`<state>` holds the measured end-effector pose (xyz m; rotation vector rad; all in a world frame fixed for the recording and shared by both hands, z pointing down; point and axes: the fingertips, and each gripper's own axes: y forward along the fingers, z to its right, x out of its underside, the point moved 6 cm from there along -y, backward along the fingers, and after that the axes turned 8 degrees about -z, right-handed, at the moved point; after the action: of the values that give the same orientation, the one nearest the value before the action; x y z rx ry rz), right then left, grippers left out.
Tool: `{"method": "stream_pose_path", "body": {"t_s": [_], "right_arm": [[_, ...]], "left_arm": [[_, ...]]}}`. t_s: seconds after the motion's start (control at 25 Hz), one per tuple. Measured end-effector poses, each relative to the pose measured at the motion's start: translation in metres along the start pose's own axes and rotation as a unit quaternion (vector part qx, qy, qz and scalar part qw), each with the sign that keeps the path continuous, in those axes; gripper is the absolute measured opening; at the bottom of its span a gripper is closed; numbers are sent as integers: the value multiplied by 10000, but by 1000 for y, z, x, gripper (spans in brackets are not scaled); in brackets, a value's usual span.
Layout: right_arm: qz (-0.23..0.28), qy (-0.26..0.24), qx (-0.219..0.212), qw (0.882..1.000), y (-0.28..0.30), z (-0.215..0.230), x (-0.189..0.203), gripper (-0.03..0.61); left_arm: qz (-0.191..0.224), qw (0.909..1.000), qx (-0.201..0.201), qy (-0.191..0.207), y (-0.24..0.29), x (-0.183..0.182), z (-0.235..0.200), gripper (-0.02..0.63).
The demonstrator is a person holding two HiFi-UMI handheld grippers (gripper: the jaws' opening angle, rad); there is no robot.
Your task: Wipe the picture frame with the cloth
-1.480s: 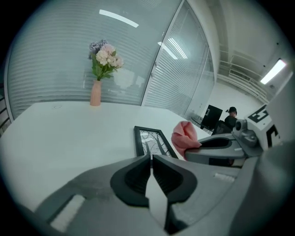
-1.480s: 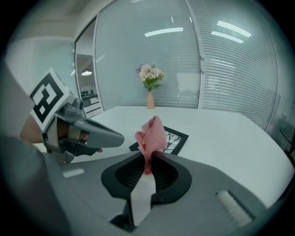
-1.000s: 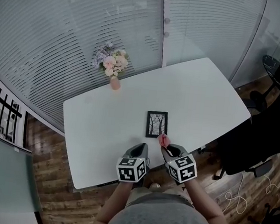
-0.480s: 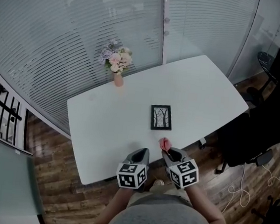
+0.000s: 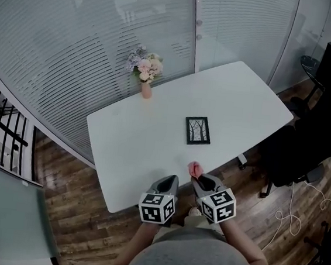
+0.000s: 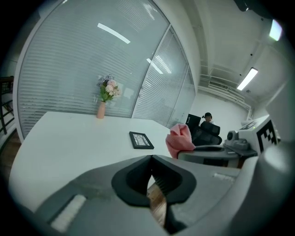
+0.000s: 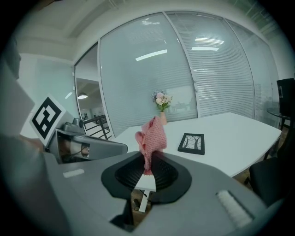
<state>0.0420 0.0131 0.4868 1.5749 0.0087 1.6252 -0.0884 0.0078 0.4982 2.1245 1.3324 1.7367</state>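
A small black picture frame [image 5: 198,130] lies flat on the white table [image 5: 153,139], right of its middle; it also shows as the frame [image 6: 141,139] and the frame [image 7: 191,143]. My right gripper [image 5: 199,178] is shut on a pink cloth [image 5: 194,169], which sticks up from the jaws as a bunched cloth [image 7: 151,138]. My left gripper [image 5: 170,180] hangs beside it, shut and holding nothing. Both grippers are off the table's near edge, above the wooden floor, well short of the frame. The cloth [image 6: 179,140] shows from the left gripper view too.
A vase of flowers [image 5: 146,74] stands at the table's far edge. Glass walls with blinds [image 5: 105,34] rise behind it. A black office chair [image 5: 304,155] stands to the right, with cables [image 5: 288,227] on the wood floor. A person [image 6: 208,118] sits far off.
The table and the frame have drawn away from me. Both grippers, earlier over the table's near edge, are now off it above the floor. The cloth stays in the right gripper.
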Motion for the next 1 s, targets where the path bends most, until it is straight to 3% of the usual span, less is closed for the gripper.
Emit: {"method": "stream_pose_path", "body": {"t_s": [0.32,1.0], "right_arm": [[55,-65,139,9999,-2,-17,2,40],[175,-40,65,9998,-6,-8,-4,40]], "left_arm": [[-5,10000,76,16,-12,8,-7,2],[53,9998,160,60,-5,-3,2,3]]}}
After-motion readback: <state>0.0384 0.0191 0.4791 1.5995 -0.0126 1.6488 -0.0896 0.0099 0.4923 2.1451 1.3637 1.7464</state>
